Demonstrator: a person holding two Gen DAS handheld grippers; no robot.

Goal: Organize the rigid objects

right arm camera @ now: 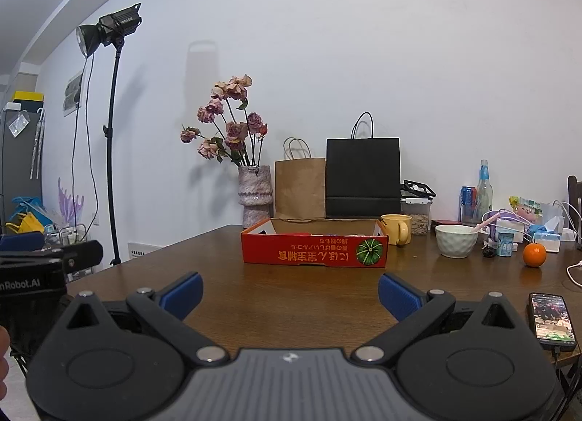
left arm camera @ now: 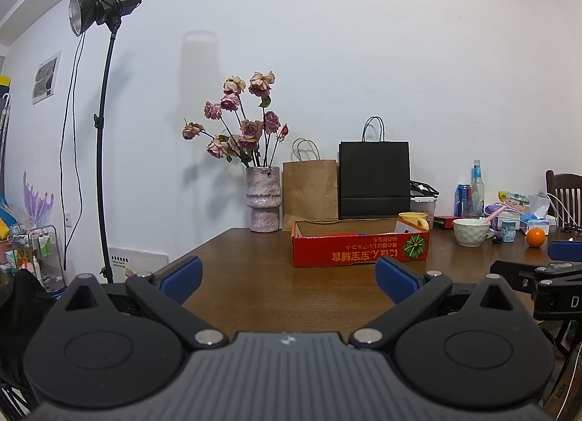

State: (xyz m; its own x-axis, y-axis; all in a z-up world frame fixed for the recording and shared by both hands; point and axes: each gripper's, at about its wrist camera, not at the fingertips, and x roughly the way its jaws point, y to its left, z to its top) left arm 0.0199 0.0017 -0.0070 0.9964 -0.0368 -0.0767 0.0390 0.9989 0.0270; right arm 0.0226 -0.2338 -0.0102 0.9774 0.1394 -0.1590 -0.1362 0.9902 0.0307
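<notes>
Ahead of both grippers, a shallow red cardboard box (right arm camera: 314,249) sits on the brown wooden table (right arm camera: 272,290), its long axis running left to right across both views and its long printed side facing the cameras. The print on that side, with a green pumpkin picture at its right end, reads upside down. The box's open top faces up, but from this low angle its contents are mostly hidden behind the front wall; only slivers of red, white and something bluish show above the rim, too little to identify.

The left gripper (left arm camera: 289,277) hangs over the near part of the table with its blue-padded fingers (left arm camera: 182,275) spread wide and nothing between them. The right gripper (right arm camera: 290,288) is likewise released, fingers wide apart and empty, well short of the box. Each gripper's edge shows in the other's view, partly cut off.

Just right of the box stands a yellow mug (right arm camera: 397,229), upright, handle towards the camera. Further right are a white bowl (right arm camera: 456,240) with a pink utensil leaning in it, a small blue-and-white cup (right arm camera: 505,242) and an orange (right arm camera: 534,255), each apart from the others. A phone (right arm camera: 551,320) lies flat at the near right edge, screen lit. Behind the box stand a vase of dried roses (right arm camera: 255,199), a brown paper bag (right arm camera: 300,188) and a black paper bag (right arm camera: 363,177).
</notes>
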